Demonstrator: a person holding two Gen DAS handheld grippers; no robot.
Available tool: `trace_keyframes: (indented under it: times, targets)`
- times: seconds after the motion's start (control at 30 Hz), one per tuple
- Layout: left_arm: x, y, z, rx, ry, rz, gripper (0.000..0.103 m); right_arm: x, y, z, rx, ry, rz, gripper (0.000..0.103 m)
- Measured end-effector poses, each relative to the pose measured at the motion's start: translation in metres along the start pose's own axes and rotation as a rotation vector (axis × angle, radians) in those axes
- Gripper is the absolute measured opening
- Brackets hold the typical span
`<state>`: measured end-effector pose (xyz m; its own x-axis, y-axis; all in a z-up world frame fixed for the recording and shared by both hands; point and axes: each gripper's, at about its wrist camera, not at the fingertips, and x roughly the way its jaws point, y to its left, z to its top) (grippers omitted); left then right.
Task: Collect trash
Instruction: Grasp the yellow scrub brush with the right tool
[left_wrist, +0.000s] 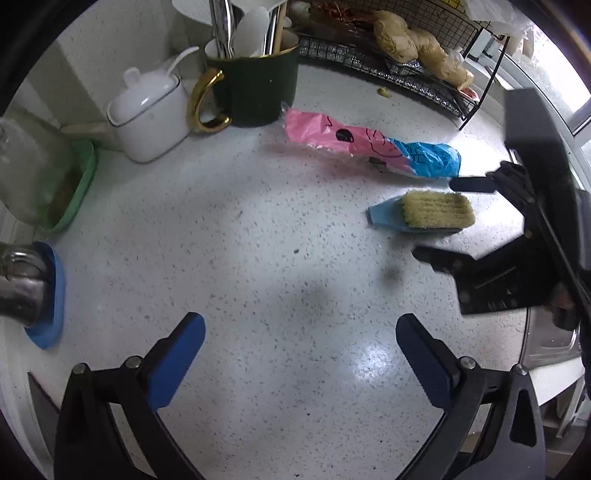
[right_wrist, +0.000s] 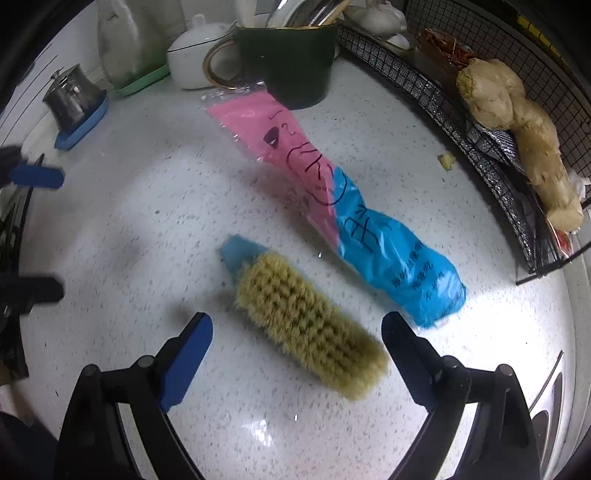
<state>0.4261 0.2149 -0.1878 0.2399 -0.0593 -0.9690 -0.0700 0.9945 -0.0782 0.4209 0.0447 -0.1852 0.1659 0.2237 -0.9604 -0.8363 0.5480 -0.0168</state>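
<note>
A pink and blue plastic wrapper (left_wrist: 369, 151) lies flat on the speckled white counter (left_wrist: 240, 240); it also shows in the right wrist view (right_wrist: 332, 206). A blue-backed scrub brush (left_wrist: 432, 212) lies bristles up in front of it, and in the right wrist view (right_wrist: 306, 317). My left gripper (left_wrist: 299, 362) is open and empty over bare counter. My right gripper (right_wrist: 295, 358) is open, its jaws on either side of the brush's near end, not touching it; it shows in the left wrist view (left_wrist: 439, 221) too.
A dark green mug of utensils (left_wrist: 255, 85), a white lidded pot (left_wrist: 147, 114) and a jar on a green tray (left_wrist: 77, 184) stand at the back. A black wire rack (right_wrist: 498, 140) holds ginger roots (right_wrist: 517, 129). A steel pot on a blue saucer (right_wrist: 77, 110) stands left. A small scrap (right_wrist: 446, 160) lies by the rack.
</note>
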Motion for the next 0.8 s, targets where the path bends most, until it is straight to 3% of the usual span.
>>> trace_keyframes:
  times: [0.13,0.2,0.37,0.5,0.8]
  targets:
    - [-0.002,0.003,-0.005,-0.005,0.005,-0.006,0.102,0.009,0.002,0.009,0.013,0.014,0.026,0.091]
    - [-0.005,0.005,-0.006,-0.016,-0.008,0.000,0.102,0.009,0.010,0.009,-0.008,-0.003,0.008,0.073]
    - [-0.004,0.010,-0.008,-0.044,-0.007,-0.018,0.102,0.012,0.011,0.012,-0.023,-0.025,0.021,0.061]
    - [-0.002,0.005,-0.006,-0.031,0.009,-0.017,0.102,0.006,0.020,0.003,-0.058,-0.053,0.033,0.044]
    - [-0.001,-0.020,0.008,0.059,0.046,-0.032,0.102,-0.015,0.004,-0.047,0.043,-0.093,0.035,0.037]
